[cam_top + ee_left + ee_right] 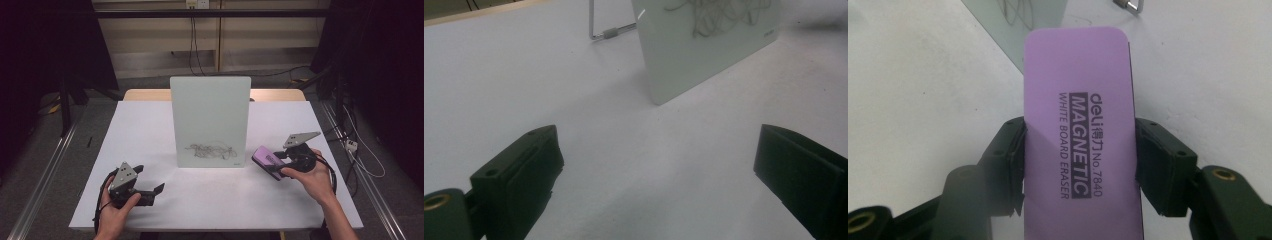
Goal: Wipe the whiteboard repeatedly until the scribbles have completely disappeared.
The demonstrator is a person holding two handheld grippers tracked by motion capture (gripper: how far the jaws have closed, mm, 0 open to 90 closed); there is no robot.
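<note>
The right tool (280,161) clamps a flat, round-cornered purple eraser (1080,130) across its width, the black pads pressing both long edges; printed lettering runs along its smooth face. It sits near the tabletop's (150,130) right edge, just beside the upright glossy whiteboard (210,120), a rounded rectangle bearing grey scribbles. The left tool (150,192), near the front-left corner, stands released over matte white cloth.

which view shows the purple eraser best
The right gripper view: the eraser sits close up between the right gripper jaws, its printed label readable. The high view shows it small and tilted, beside the whiteboard.
</note>
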